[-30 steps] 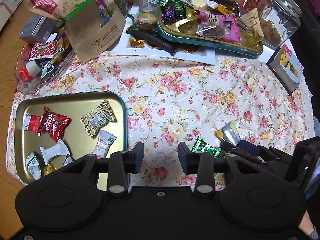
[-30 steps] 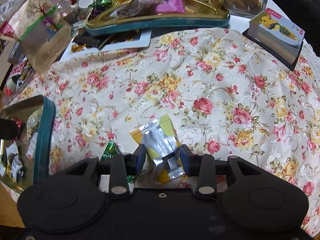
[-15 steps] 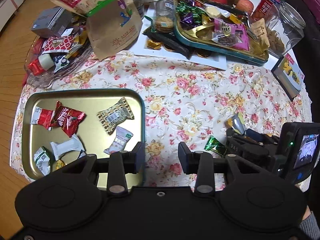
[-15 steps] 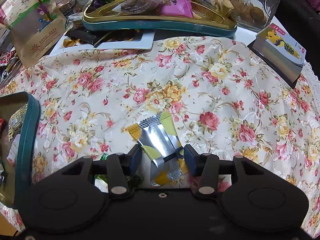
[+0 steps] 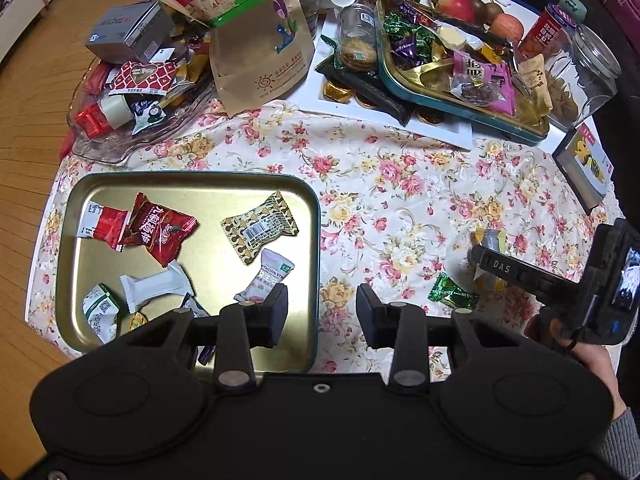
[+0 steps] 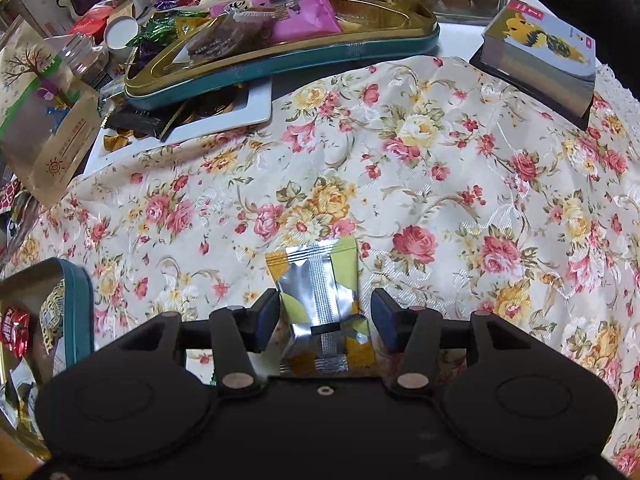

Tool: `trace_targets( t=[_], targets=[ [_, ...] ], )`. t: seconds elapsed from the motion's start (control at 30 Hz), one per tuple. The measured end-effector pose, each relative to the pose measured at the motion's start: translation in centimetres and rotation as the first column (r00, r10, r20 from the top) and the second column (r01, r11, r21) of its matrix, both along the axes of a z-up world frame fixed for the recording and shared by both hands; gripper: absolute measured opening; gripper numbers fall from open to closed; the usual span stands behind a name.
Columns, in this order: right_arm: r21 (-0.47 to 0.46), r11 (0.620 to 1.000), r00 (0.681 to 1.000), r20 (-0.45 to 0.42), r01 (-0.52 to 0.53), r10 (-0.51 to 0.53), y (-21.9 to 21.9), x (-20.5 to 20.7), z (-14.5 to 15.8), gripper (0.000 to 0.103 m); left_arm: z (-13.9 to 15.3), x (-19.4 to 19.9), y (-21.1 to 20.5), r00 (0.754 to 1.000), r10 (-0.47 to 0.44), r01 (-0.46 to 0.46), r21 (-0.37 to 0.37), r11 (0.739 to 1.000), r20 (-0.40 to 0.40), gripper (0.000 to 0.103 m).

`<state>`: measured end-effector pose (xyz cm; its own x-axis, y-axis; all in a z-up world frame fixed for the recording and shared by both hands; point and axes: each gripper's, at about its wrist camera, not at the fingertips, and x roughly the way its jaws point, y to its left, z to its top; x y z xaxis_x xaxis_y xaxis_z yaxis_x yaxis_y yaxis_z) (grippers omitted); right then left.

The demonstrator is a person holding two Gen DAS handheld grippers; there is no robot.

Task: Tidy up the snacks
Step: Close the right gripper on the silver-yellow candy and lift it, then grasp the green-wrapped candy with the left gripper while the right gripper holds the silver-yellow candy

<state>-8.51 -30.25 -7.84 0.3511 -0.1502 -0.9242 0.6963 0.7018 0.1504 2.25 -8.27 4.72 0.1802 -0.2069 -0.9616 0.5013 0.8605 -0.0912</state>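
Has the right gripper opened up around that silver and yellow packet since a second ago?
Yes. The right gripper is opening: its fingers now stand clear of the silver and yellow packet, which lies on the floral cloth.

yellow-and-silver packet (image 6: 320, 300): near end hidden under gripper body
gold tray (image 6: 76, 308): cut off at left edge

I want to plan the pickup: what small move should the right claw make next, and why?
Probably close. The right claw is opening, with the silver-and-yellow snack packet lying flat on the tablecloth between its fingers, neither touching it. Closing would grip it for the gold tray.
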Motion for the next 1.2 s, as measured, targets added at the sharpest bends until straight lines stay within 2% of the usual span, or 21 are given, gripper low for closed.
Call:
trace_targets(
  t=[0.17,0.3,0.33,0.4,0.47,0.57,0.67,0.8,0.97,1.1,1.2],
  targets=[
    [-0.060,0.998,1.000,-0.020,-0.022,0.020,1.1,0.9,-0.2,0.060,-0.1,0.2,0.4,1.000,0.005,-0.005,0.002,1.000,-0.003,0.047],
    [-0.130,0.990,0.997,-0.051,-0.060,0.054,2.4,1.4,-0.6,0.060,-0.3,0.4,0.6,1.000,0.017,-0.017,0.010,1.000,-0.004,0.047],
    [-0.149,0.986,0.996,-0.062,-0.077,0.068,2.8,1.5,-0.7,0.058,-0.4,0.5,0.5,1.000,0.022,-0.022,0.011,1.000,-0.004,0.047],
    [-0.171,0.979,0.993,-0.061,-0.109,0.100,3.2,1.4,-0.6,0.042,-0.4,0.6,0.3,1.000,0.026,-0.026,0.012,1.000,-0.004,0.047],
    [-0.167,0.978,0.991,-0.067,-0.127,0.118,3.3,1.3,-0.4,0.036,-0.6,0.5,-0.2,1.000,0.027,-0.027,0.014,1.000,-0.005,0.047],
    [-0.127,0.984,0.990,-0.079,-0.127,0.118,3.2,0.8,-0.1,0.035,-1.0,0.1,-1.3,1.000,0.015,-0.015,0.020,1.000,-0.012,0.047],
    [-0.076,0.993,0.995,-0.052,-0.092,0.089,2.7,-0.1,0.7,0.035,-1.7,-0.4,-2.8,0.999,-0.010,0.011,0.024,1.000,-0.033,0.047],
    [-0.062,0.997,0.998,0.008,-0.054,0.054,1.9,-1.5,3.3,0.034,-3.0,-1.5,-4.9,0.997,-0.042,0.045,0.033,0.998,-0.067,0.047],
    [-0.031,0.998,0.996,0.065,0.056,-0.054,0.0,-3.6,6.8,0.035,-4.9,-2.8,-8.0,0.991,-0.071,0.076,0.040,0.996,-0.112,0.047],
    [-0.013,0.988,0.980,0.130,0.152,-0.149,-1.8,-5.6,9.4,0.035,-6.6,-3.9,-10.3,0.988,-0.090,0.097,0.050,0.994,-0.124,0.047],
    [0.019,0.973,0.953,0.195,0.232,-0.231,-3.0,-7.1,11.2,0.035,-8.2,-4.5,-11.6,0.986,-0.092,0.101,0.058,0.993,-0.139,0.047]
  ],
)
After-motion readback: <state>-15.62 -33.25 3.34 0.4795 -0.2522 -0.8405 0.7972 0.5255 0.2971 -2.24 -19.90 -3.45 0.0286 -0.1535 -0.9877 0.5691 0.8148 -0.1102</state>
